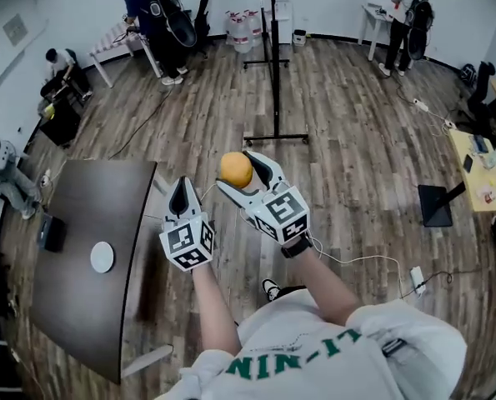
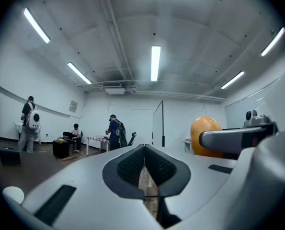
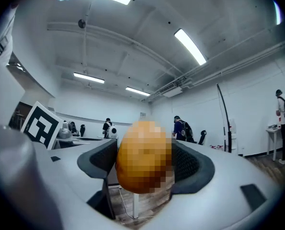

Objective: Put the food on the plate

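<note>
One round orange food [image 1: 235,170] is pinched in the right gripper [image 1: 244,168], held in the air, well apart from the one white plate [image 1: 102,257] on the one dark table [image 1: 85,207]. The left gripper [image 1: 181,188] has its jaws pressed together with nothing between them.

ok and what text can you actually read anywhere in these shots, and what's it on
"LI-NIN": green letters on the person's white shirt, upside down in the head view, the end hidden by a fold.
Marker cubes: black-and-white square patterns only, no words.
Wall plaque: too small to read.
</note>
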A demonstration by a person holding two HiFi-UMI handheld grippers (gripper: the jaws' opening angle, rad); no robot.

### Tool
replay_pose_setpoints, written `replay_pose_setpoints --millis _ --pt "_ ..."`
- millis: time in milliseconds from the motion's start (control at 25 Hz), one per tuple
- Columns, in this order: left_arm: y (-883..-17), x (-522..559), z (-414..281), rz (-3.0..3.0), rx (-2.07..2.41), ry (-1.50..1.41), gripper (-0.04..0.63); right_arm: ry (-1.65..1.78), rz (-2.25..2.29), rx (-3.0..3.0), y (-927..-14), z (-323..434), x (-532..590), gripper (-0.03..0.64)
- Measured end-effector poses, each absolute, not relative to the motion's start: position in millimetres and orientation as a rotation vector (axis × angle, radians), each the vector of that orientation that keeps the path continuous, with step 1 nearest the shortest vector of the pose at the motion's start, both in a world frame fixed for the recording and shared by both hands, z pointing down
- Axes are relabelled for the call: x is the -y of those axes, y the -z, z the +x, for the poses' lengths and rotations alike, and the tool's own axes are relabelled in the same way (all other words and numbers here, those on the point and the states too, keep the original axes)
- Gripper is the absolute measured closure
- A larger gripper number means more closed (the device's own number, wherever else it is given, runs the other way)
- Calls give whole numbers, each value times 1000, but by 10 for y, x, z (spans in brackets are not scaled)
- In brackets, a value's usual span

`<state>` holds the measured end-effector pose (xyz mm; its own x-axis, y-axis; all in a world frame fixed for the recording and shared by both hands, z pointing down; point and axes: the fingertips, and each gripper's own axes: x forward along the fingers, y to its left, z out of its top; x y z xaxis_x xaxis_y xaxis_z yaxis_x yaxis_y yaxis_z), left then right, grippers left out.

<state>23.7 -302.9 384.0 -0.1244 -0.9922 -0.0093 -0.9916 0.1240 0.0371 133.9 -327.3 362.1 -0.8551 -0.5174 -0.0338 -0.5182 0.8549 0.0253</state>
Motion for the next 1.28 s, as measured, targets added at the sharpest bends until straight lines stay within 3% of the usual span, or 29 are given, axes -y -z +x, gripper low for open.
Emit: replay_pose_setpoints --millis 280,680,1280 --pt "-4002 2942 -835 1765 2560 -4 581 5 -496 -3089 -3817 272 3554 259" --pt "-4254 1748 -2396 1224 2820 -42 581 70 176 -3178 -4172 -1717 2562 259" --pt "-4113 240 -4876 798 3012 -17 581 -2 637 -3154 -4141 -4486 1267 259"
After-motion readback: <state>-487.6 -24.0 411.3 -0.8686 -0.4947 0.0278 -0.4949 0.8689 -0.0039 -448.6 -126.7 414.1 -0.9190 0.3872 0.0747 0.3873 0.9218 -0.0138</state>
